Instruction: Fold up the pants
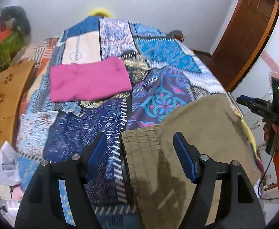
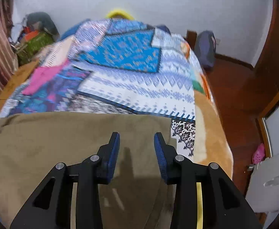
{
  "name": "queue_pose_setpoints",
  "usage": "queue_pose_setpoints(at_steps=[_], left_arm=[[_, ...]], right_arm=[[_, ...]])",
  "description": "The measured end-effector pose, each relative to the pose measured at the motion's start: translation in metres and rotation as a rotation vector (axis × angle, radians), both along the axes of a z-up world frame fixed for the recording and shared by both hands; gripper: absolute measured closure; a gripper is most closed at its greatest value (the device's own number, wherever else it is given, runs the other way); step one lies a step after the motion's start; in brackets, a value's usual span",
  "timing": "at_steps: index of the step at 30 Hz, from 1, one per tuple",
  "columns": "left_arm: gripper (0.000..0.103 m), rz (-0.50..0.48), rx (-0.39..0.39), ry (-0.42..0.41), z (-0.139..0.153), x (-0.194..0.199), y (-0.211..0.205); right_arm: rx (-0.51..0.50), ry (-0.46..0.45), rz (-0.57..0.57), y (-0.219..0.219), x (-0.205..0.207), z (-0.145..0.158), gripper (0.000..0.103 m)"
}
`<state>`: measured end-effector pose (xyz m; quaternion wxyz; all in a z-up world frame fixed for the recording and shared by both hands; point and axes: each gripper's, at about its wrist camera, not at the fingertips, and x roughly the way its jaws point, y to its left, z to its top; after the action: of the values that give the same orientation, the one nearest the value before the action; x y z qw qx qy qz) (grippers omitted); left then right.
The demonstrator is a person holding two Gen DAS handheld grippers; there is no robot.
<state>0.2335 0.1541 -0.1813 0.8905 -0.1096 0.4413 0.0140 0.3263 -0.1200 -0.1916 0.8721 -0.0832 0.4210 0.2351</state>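
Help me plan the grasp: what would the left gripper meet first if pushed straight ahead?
Probably the olive pants' ribbed waistband, lying between the open left gripper's fingers; depth is uncertain.

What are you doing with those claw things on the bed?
A person is folding pants using a gripper in each hand. The khaki pants lie on the patchwork bedspread, already doubled over. The left gripper hangs open above the pleated waistband, and the right gripper is open over the other end. Neither is holding the cloth. A folded pink garment lies farther up the bed.
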Motion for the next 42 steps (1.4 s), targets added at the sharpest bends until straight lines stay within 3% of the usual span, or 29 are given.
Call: queue_pose_setpoints(at_steps=[8, 11, 13, 17, 22, 29, 33, 39, 42], left_arm=[[0.018, 0.001, 0.029, -0.086, 0.044, -0.061, -0.018], [0.016, -0.019, -0.002, -0.093, 0.048, -0.085, -0.027], [0.016, -0.029, -0.017, -0.086, 0.045, -0.098, -0.032], [0.014, -0.028, -0.049, -0.065, 0.032, -0.117, -0.039], [0.014, -0.004, -0.026, -0.035, 0.014, -0.13, -0.037], [0.014, -0.001, -0.12, 0.014, -0.009, -0.131, -0.027], [0.014, -0.017, -0.201, 0.064, -0.027, -0.13, -0.033], [0.014, -0.061, -0.307, 0.134, -0.05, -0.129, -0.05], [0.014, -0.057, -0.351, 0.119, -0.051, -0.127, -0.055]], right_arm=[[0.096, -0.184, 0.066, -0.003, -0.1, 0.07, 0.062], [0.12, -0.215, 0.086, 0.0, -0.126, 0.079, 0.053], [0.136, -0.225, 0.104, 0.004, -0.141, 0.08, 0.052], [0.153, -0.195, 0.145, 0.026, -0.15, 0.07, 0.052], [0.174, -0.102, 0.178, 0.066, -0.139, 0.043, 0.052], [0.115, 0.058, 0.172, 0.112, -0.109, -0.019, 0.052], [0.094, 0.12, 0.182, 0.104, -0.122, -0.044, 0.052], [0.119, 0.119, 0.169, 0.074, -0.15, -0.044, 0.052], [0.092, 0.096, 0.176, 0.066, -0.164, -0.045, 0.052]])
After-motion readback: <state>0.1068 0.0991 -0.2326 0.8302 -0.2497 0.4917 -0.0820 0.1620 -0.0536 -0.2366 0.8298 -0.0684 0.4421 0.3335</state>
